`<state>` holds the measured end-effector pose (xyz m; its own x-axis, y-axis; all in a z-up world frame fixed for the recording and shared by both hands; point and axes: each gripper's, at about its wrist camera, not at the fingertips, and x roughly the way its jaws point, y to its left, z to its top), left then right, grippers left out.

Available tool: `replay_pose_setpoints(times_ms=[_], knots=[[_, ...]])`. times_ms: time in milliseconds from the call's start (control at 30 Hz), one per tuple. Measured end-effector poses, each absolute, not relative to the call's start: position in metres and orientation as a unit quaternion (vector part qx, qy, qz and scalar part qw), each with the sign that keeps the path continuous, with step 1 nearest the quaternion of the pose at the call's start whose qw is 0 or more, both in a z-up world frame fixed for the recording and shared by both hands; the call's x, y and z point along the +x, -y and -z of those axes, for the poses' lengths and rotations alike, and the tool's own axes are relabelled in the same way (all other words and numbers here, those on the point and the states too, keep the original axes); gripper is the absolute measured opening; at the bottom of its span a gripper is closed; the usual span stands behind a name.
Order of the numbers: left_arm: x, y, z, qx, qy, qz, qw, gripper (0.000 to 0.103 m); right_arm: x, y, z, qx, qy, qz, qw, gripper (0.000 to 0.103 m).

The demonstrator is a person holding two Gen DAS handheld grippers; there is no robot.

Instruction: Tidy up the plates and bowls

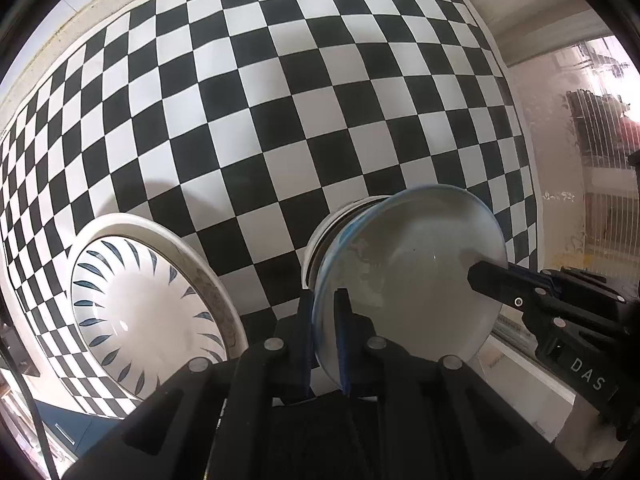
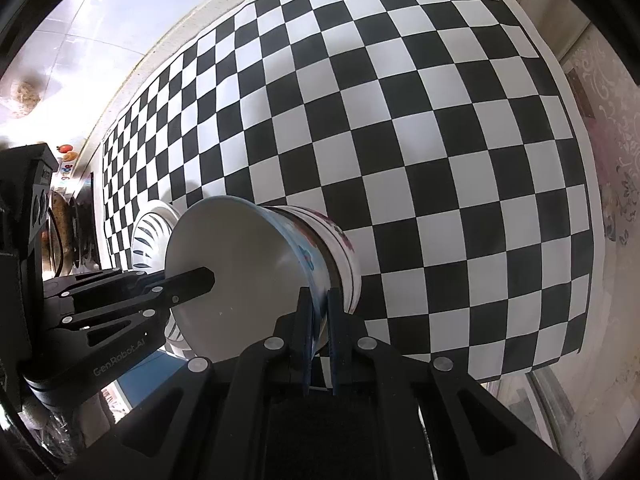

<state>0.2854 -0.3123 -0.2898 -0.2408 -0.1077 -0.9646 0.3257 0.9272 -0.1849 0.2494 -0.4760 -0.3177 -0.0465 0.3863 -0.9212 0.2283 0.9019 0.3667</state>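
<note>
Left gripper: matte black angular body, blue finger pads, round silver screws. Right gripper: same black build, blue pads. White lettering: "DAS" on right unit, "GenRobot.AI" on left.

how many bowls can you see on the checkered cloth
3, maybe more hidden. The top bowl is gripped at its rim by both grippers, nested in a floral bowl beneath it. A blue-leaf bowl sits apart on the left, on a plate.
</note>
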Motion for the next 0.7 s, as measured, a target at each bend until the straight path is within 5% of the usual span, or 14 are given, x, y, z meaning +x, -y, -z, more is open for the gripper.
replay_pose_setpoints(times_ms=[700], knots=[[0.28, 0.32, 0.311, 0.074, -0.772, 0.17, 0.607, 0.008, 0.254, 0.471, 0.331, 0.207, -0.731, -0.053, 0.648, 0.007]])
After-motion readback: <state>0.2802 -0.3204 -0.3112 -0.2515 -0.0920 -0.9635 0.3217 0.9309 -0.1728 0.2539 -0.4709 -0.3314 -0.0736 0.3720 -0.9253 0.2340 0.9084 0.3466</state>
